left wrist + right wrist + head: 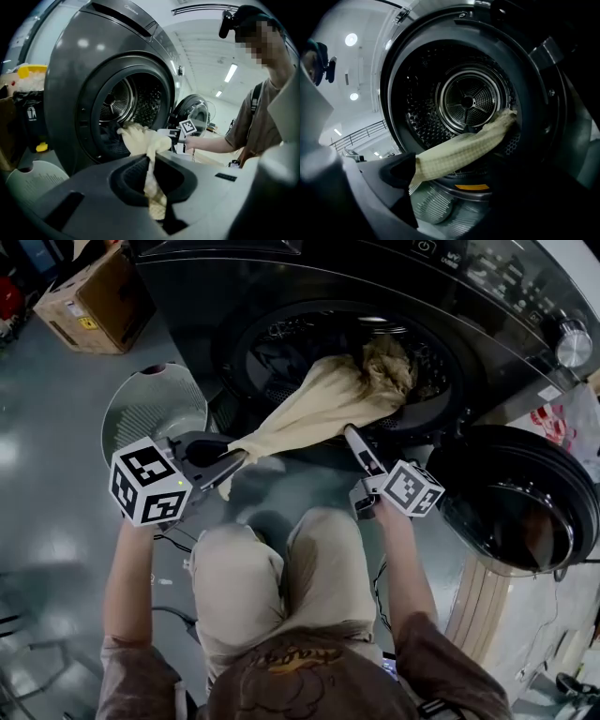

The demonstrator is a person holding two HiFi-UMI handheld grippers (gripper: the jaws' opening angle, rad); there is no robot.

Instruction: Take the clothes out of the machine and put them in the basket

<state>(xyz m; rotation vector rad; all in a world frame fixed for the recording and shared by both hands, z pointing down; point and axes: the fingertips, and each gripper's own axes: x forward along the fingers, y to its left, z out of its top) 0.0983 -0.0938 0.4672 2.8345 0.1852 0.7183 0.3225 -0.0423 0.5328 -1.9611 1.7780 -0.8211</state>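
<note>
Head view: over my lap, facing steeply down; drum opening [347, 362] at 12 o'clock. Left gripper view: low, near, facing the opening from its 9 o'clock side. Right gripper view: close, straight in. All share the cream cloth [319, 409].

The far end of the beige cloth [319, 409] bunches out of my sight inside the drum [272, 362]; whether the dark mass beneath is more laundry I can't tell. The left gripper [236, 461] covers the near rim of the white basket [150, 404]. The control panel [497, 277] runs off the top edge.
</note>
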